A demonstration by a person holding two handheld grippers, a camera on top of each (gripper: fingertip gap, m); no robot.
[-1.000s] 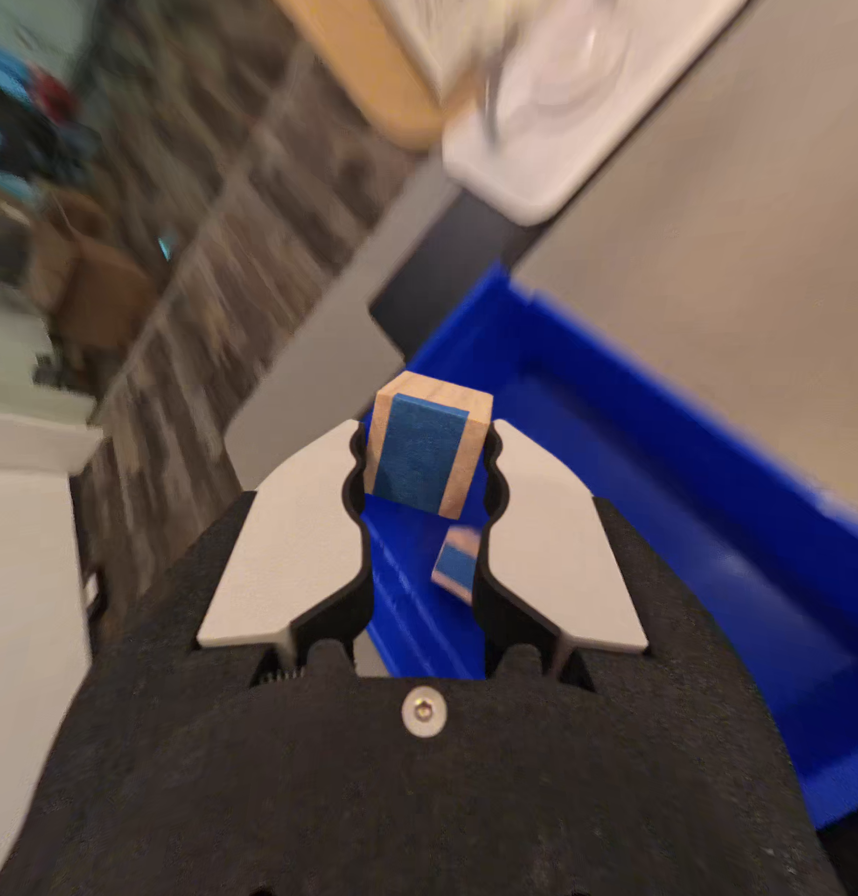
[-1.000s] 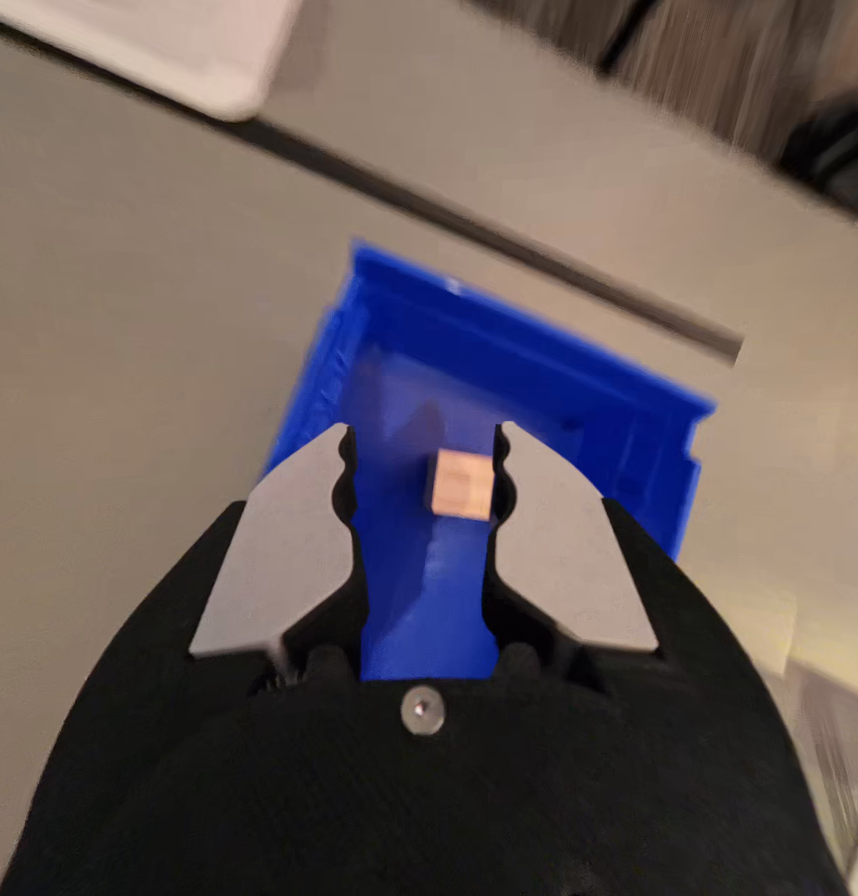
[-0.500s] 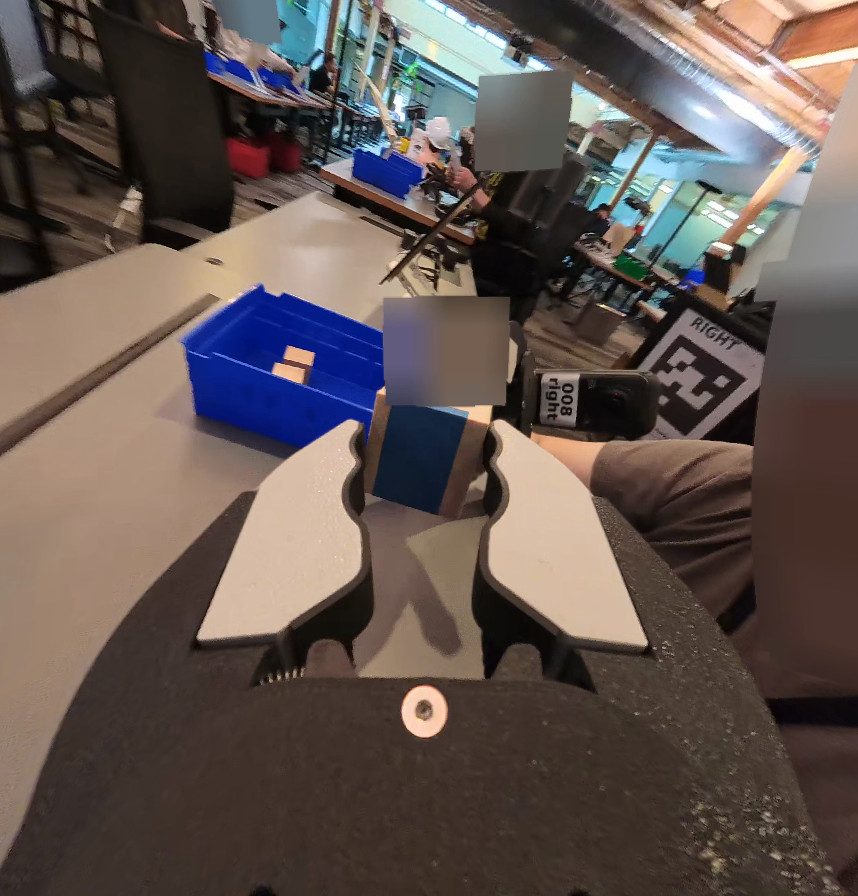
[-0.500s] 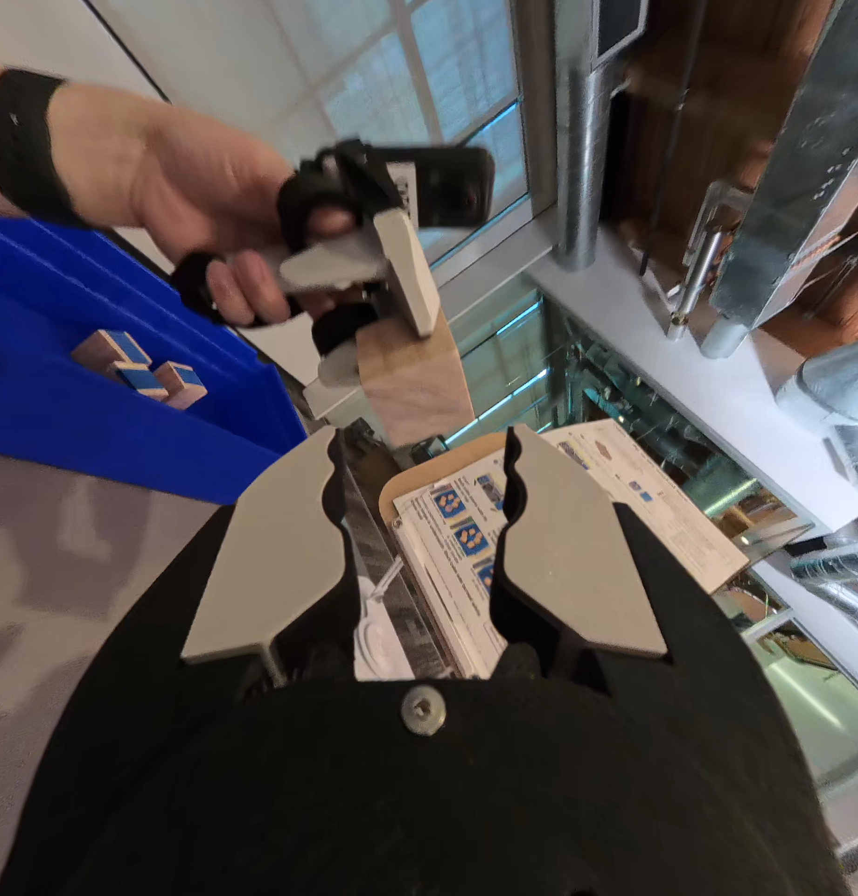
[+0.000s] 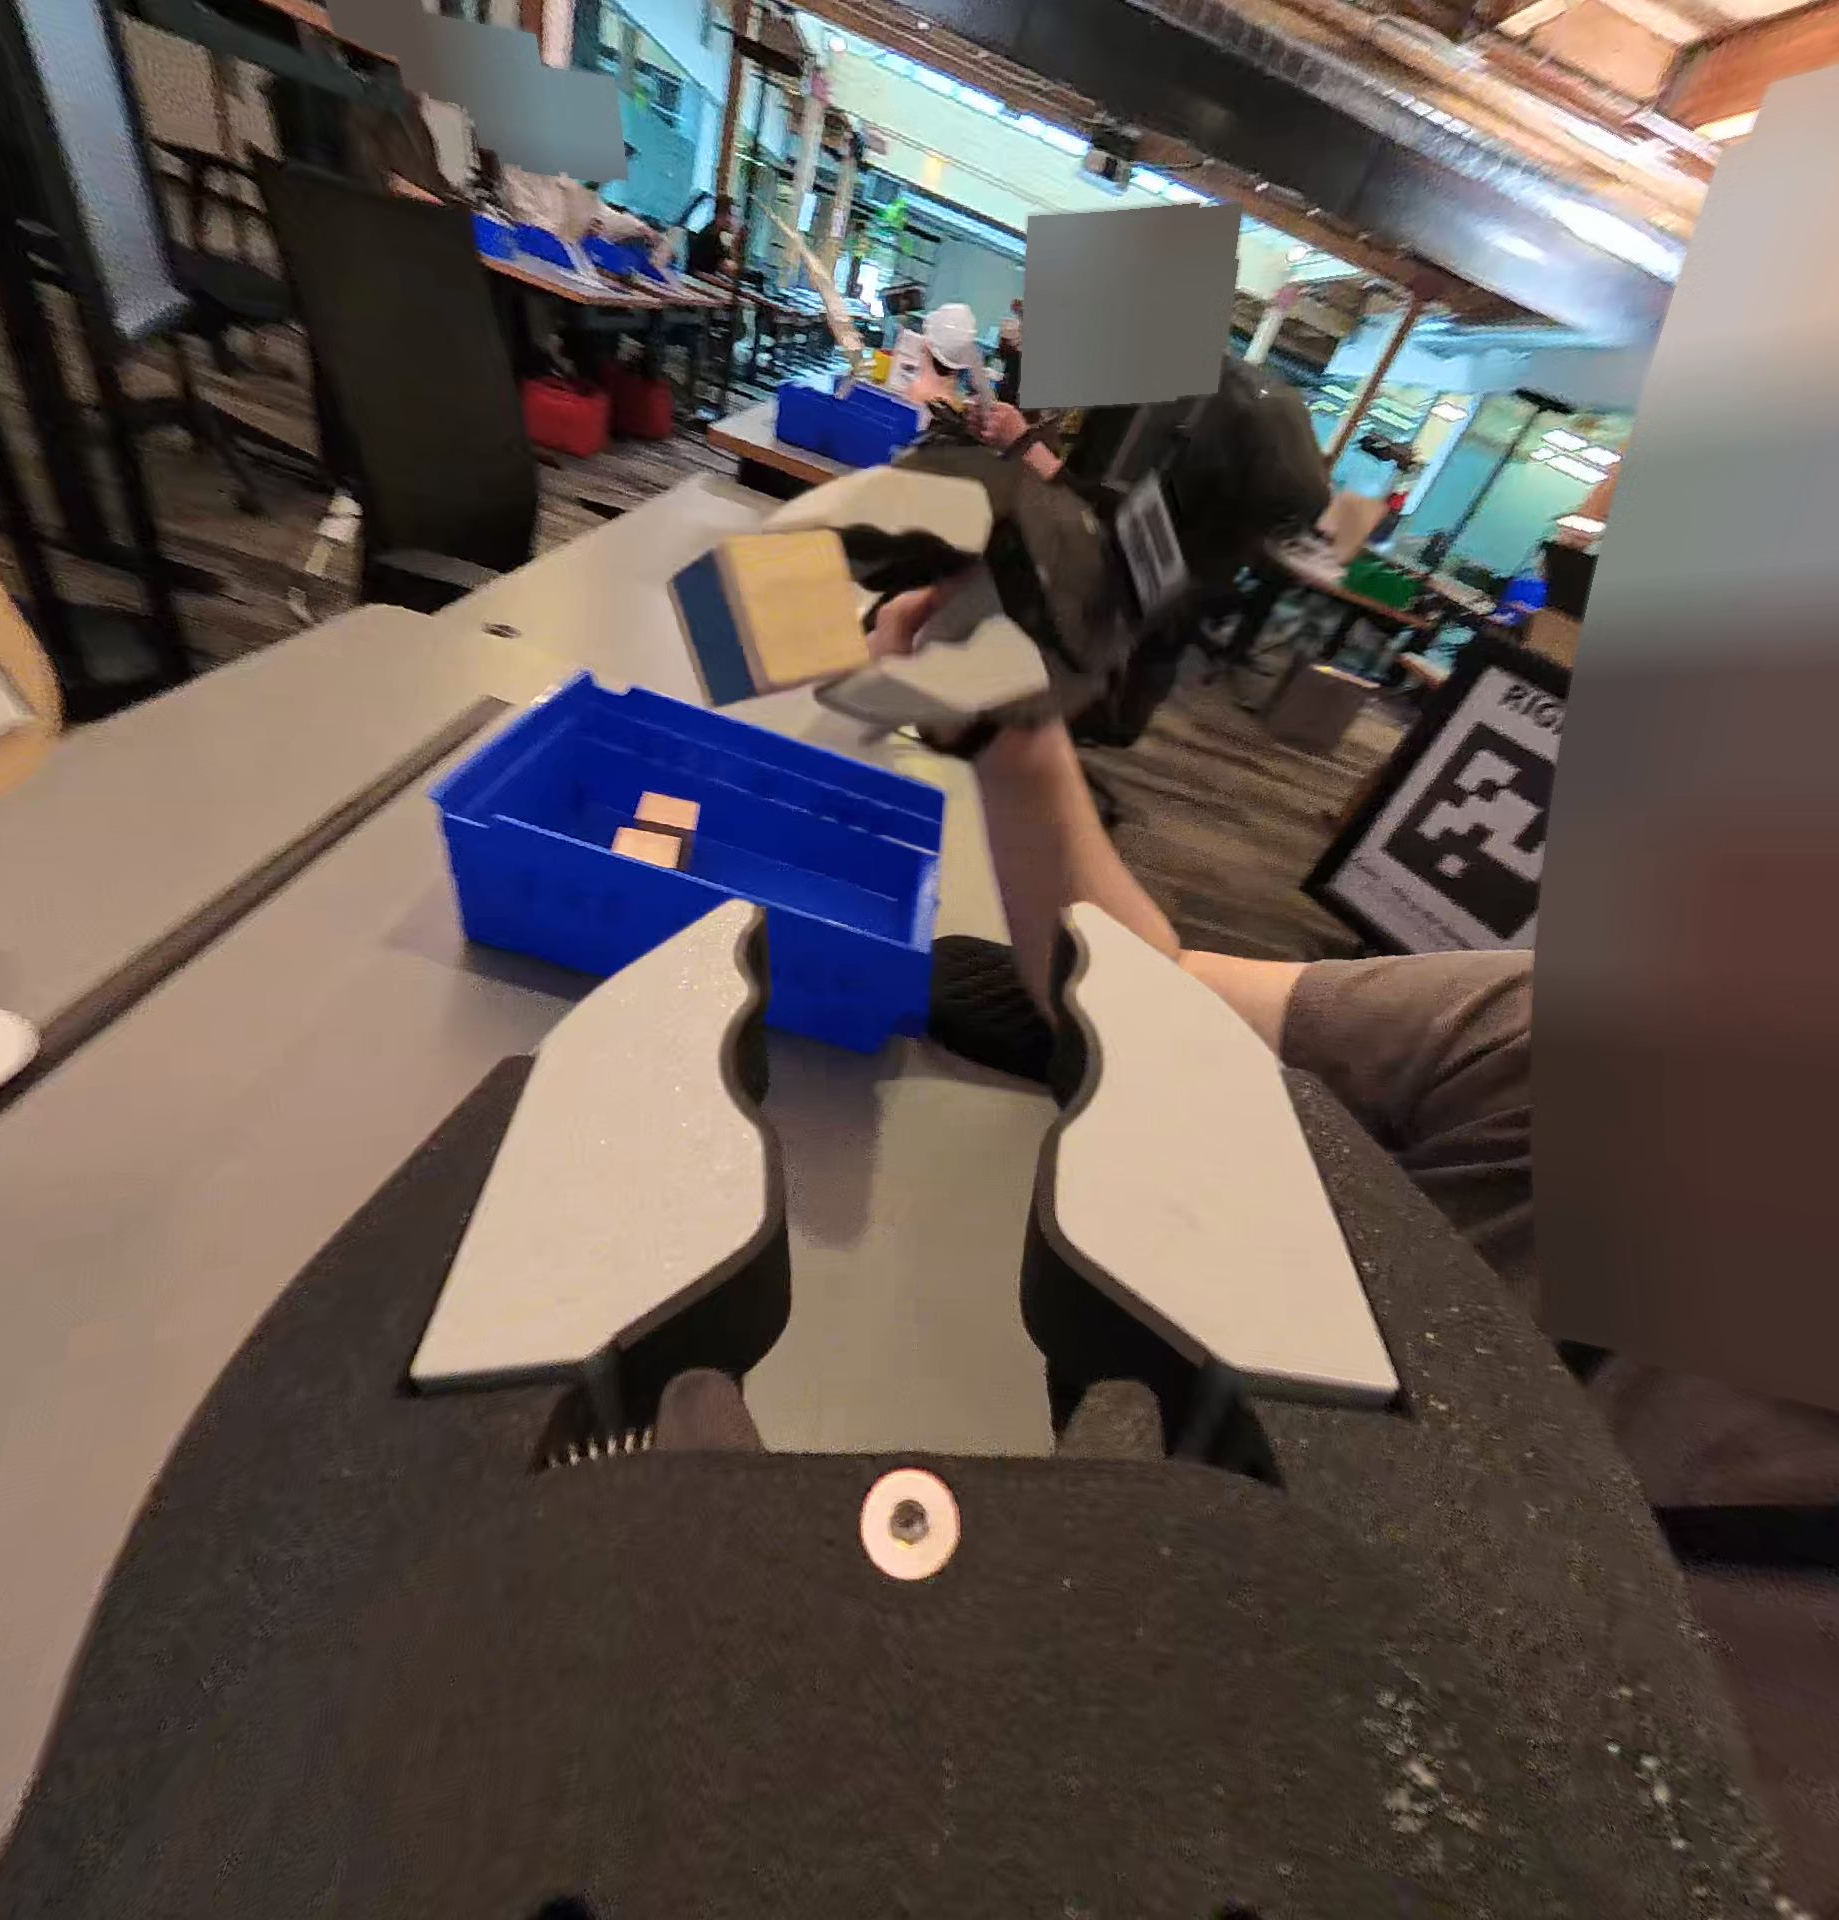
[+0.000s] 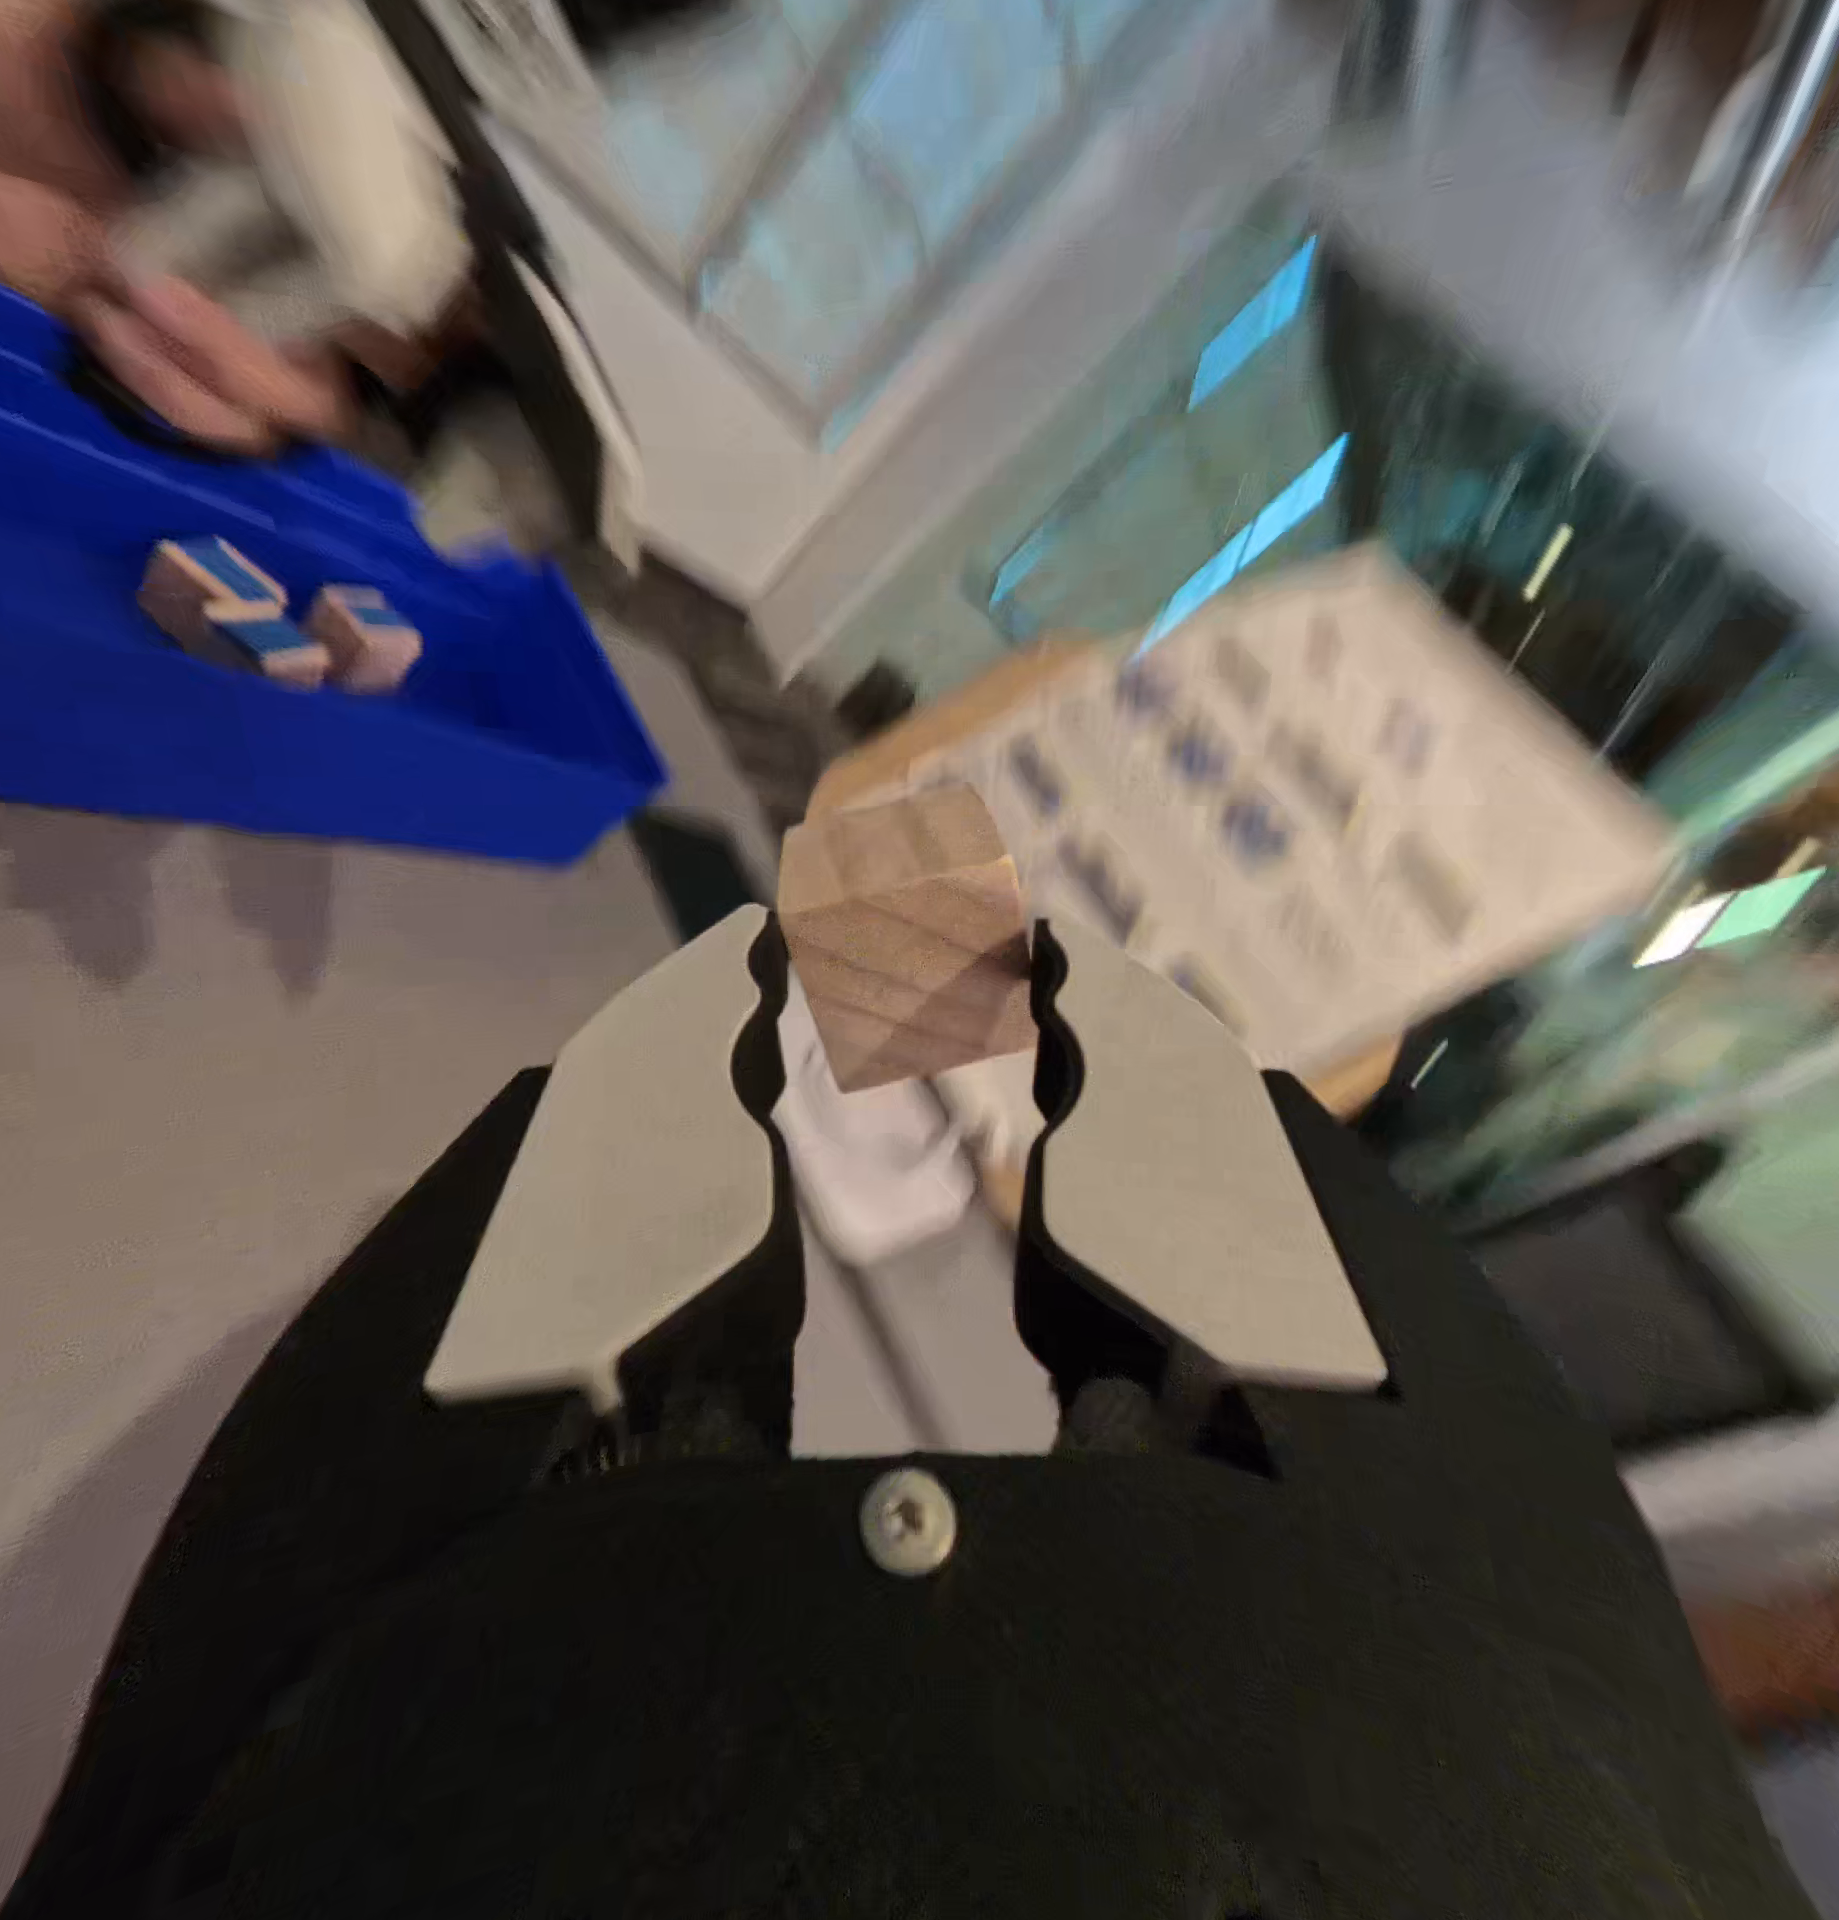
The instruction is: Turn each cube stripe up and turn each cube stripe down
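**cube changes hands above the blue bin**

left wrist view: the left gripper [image 5: 910, 997] stands spread and bare, its grey fingers [image 5: 624, 1143] framing only the grey table [image 5: 167, 1039] and a corner of the blue bin [image 5: 541, 904]. half a second ago these same fingers pinched the striped cube; now that cube [image 5: 780, 613] hangs in the air above and beyond the bin, pinched between the fingers of the right gripper [image 5: 873, 603], its blue stripe turned toward the left and a plain wooden face toward the camera. two more cubes [image 5: 657, 828] lie in the bin, plain sides showing from this angle. a person's forearm [image 5: 1060, 831] reaches up to the far gripper.

right wrist view: heavily blurred. the right gripper [image 6: 904, 966] is closed on the wooden cube [image 6: 904, 945], a pad against either side, no stripe visible from here. half a second ago its fingers were spread wider, with the cube just ahead of them in the other gripper. the bin [image 6: 271, 769] sits at the left with striped cubes [image 6: 271, 623] inside, and the left gripper shows as a smear at the top left.

the handover looks finished, so the regrasp probably lets the cube go back into the bin with its stripe facing the other way.
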